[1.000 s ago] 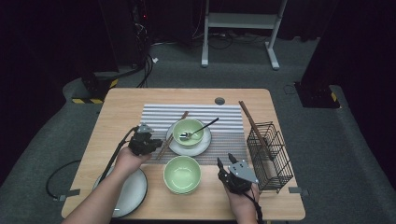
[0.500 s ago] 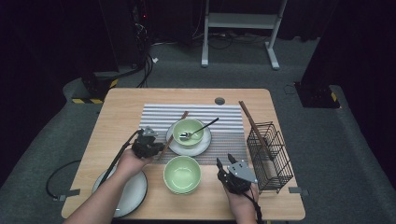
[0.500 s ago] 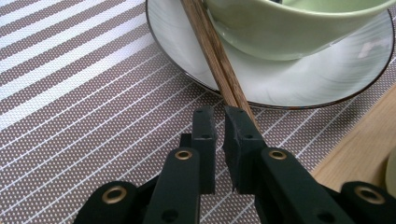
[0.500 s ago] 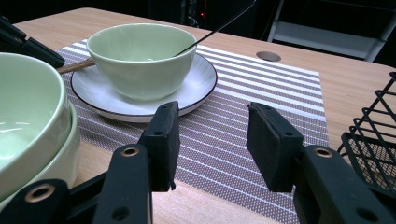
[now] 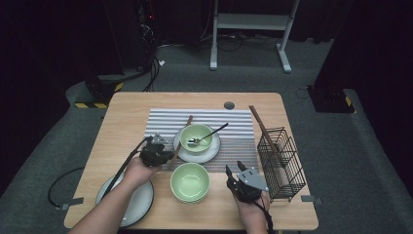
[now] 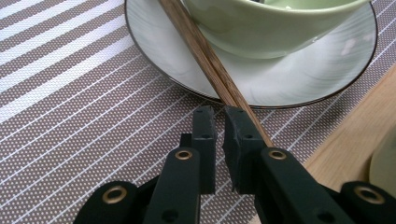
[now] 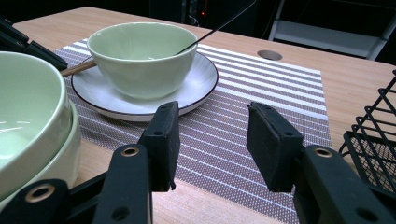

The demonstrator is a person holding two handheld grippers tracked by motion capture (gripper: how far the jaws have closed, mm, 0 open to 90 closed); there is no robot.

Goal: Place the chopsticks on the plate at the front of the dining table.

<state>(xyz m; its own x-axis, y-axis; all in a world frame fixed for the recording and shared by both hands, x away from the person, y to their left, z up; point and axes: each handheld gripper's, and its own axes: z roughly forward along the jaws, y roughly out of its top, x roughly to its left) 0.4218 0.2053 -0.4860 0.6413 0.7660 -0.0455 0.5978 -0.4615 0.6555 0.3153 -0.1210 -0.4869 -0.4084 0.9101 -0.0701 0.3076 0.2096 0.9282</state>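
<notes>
A pair of brown chopsticks (image 5: 180, 139) lies with its far end on the rim of a white plate (image 5: 212, 153) on the striped placemat (image 5: 234, 122). A green bowl (image 5: 196, 136) with a dark spoon (image 5: 209, 134) stands on that plate. My left gripper (image 5: 160, 155) is at the chopsticks' near end. In the left gripper view its jaws (image 6: 219, 121) are shut with a thin empty gap, and the chopsticks (image 6: 205, 56) run along the outer side of the right jaw. My right gripper (image 5: 234, 167) rests open right of the stacked green bowls (image 5: 190, 181), with nothing between its jaws (image 7: 212, 135).
A black wire basket (image 5: 280, 163) stands at the table's right edge with a long brown stick (image 5: 263, 129) leaning in it. A grey plate (image 5: 139, 204) lies under my left forearm at the front left. A cable hole (image 5: 229, 105) is at the back.
My left gripper has crept slightly right toward the plate and chopsticks. The right gripper has stayed still.
</notes>
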